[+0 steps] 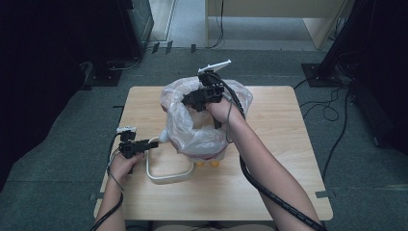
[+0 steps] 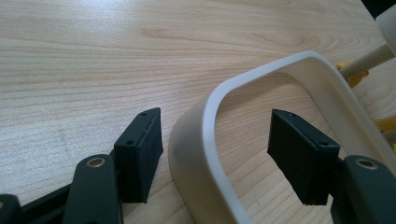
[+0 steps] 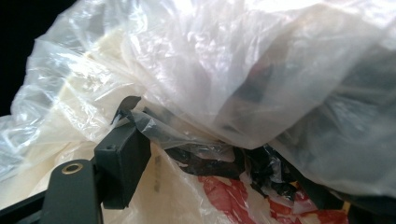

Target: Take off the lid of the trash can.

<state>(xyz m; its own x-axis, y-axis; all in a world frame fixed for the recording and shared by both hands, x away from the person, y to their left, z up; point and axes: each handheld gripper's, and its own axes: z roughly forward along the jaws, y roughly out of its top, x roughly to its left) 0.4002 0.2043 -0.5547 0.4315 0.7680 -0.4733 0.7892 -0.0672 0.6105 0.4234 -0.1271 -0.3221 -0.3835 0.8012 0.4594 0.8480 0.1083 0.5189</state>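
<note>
Pale wood surface [image 1: 288,159] on grey carpet [image 1: 72,159]. Black cables [image 1: 332,108] looped on the carpet at right. Dark stand bases [image 1: 317,74] at both far corners, darkness along left and right edges. Light wooden furniture [image 1: 269,8] at top, paler floor strip [image 1: 187,24] beside it.

A wooden table [image 1: 269,192] stood on the carpeted floor [image 1: 365,168]. On its middle sat a bin [image 1: 211,156] wrapped in a plastic bag [image 1: 192,130], with the bin's loop handle [image 1: 166,175] lying flat on the tabletop to the near left. The left gripper [image 1: 139,144] sat at the handle's left side, one jaw outside the band and one inside it. The right gripper [image 1: 202,96] was at the top of the bag, film draped over its jaws. Cables [image 1: 332,108] lay on the floor to the right of the table
</note>
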